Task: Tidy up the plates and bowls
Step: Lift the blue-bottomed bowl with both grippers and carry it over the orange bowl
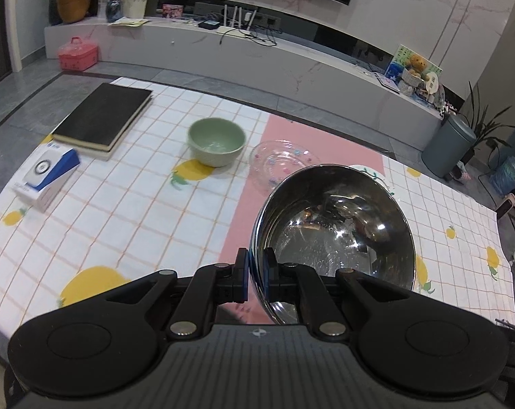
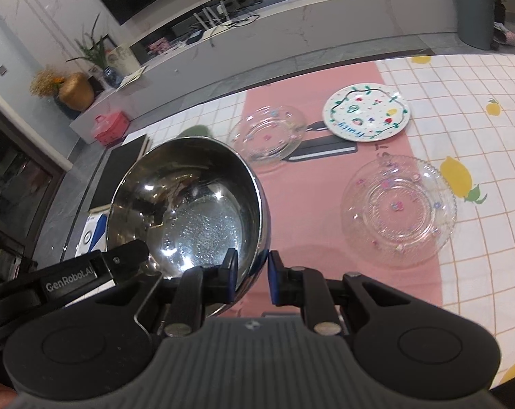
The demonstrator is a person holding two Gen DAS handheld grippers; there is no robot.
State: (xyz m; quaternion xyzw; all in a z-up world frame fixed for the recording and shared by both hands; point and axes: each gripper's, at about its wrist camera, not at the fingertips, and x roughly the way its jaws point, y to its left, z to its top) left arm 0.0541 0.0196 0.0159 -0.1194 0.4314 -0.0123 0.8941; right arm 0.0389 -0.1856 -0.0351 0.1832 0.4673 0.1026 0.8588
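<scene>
**Steel bowl held by both grippers above the worktop**

I have the steel bowl gripped on two sides and it looks lifted off the cloth, tilted so its polished inside faces both cameras. My left gripper has its jaws closed narrow on the near rim, one blue pad inside the wall and one outside. My right gripper pinches the rim on the opposite side the same way; in the right wrist view the left tool comes in from the lower left, and its black arm reads "GenRobot.AI".

The bowl is round and mirror-bright, with a finely textured patch on its flat bottom.

Beyond it on the worktop, a clear glass plate with small coloured flowers lies on the pink strip, with a second clear glass plate with a beaded rim nearer my right. A white plate painted with a green vine border and blue lettering I cannot read sits behind them, next to a dark flat item I cannot identify. A matte green bowl stands upright on the checked tablecloth, which is printed with yellow fruit. Farther left lie a black book and a blue and white box.
</scene>
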